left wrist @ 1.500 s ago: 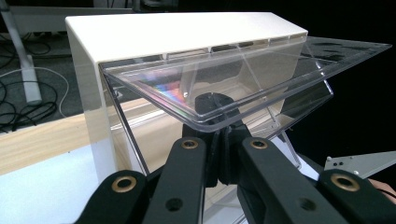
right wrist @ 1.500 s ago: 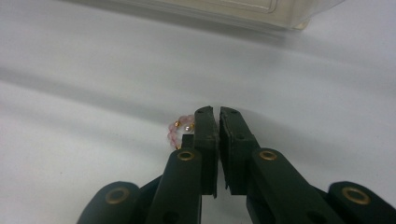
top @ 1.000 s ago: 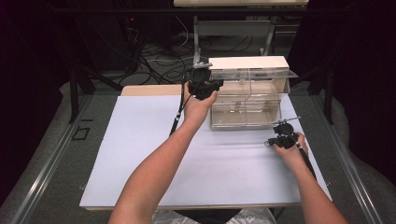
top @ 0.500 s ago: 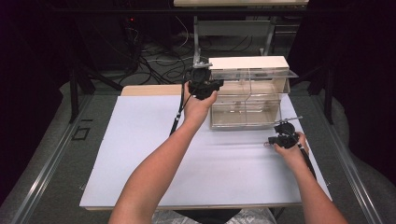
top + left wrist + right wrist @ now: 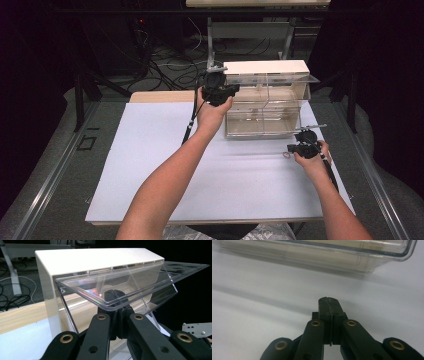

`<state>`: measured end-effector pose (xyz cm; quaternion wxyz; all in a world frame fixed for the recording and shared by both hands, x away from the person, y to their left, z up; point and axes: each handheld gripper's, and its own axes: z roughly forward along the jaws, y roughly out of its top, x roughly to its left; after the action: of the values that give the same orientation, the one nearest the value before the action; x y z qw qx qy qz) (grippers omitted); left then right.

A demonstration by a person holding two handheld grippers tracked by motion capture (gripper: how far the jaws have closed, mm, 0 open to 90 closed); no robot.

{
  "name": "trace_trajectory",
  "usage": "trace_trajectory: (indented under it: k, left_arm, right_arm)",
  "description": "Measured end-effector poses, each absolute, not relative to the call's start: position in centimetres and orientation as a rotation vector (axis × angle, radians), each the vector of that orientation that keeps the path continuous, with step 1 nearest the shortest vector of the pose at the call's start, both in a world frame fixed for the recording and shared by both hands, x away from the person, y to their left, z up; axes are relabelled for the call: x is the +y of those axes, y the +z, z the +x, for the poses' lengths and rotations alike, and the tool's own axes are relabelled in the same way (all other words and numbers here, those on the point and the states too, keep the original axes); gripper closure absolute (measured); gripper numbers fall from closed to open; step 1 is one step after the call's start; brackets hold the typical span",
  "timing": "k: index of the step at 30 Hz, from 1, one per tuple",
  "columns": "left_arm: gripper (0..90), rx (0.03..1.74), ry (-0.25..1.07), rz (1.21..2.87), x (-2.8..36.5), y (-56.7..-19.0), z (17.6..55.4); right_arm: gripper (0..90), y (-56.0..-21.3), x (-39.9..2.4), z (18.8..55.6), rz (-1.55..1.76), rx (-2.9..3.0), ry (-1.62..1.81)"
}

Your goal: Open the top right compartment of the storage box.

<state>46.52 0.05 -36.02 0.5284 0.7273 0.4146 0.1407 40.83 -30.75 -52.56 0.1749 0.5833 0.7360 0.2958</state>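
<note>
A clear plastic box [image 5: 265, 107] with a white top [image 5: 265, 67] stands at the back of the white table [image 5: 150, 165]. Its clear lid [image 5: 130, 282] is tilted up. My left gripper [image 5: 234, 90] is held up at the box's left front corner, jaws shut. In the left gripper view its tips [image 5: 115, 296] show through the raised lid, right under its rim. My right gripper [image 5: 291, 149] rests low over the table in front of the box's right end, jaws shut [image 5: 329, 302] with nothing visible between them. A tiny ring-like thing [image 5: 286, 155] lies by its tips.
The box's clear front wall [image 5: 312, 252] lies close ahead of the right gripper. A wooden board [image 5: 160, 96] sits behind the white table at the left. Cables [image 5: 170, 70] and metal stand legs [image 5: 210, 40] fill the dark floor behind.
</note>
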Motion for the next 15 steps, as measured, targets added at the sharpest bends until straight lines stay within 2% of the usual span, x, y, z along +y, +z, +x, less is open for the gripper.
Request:
trace_trajectory:
  k: [7, 10, 15]
  left_arm:
    - [90.0, 0.991, 0.339, 1.734, 0.02, -36.03, 46.52]
    - [90.0, 0.992, 0.338, 1.732, 0.01, -36.03, 46.53]
    - [90.0, 0.992, 0.339, 1.733, 0.02, -36.03, 46.52]
  right_arm:
    - [90.0, -52.78, -30.97, 40.96, 1.656, 2.138, 0.806]
    - [84.6, -53.15, -30.58, 40.99, 1.644, 2.173, 0.817]
    - [80.4, -53.44, -30.05, 41.0, 1.624, 2.207, 0.803]
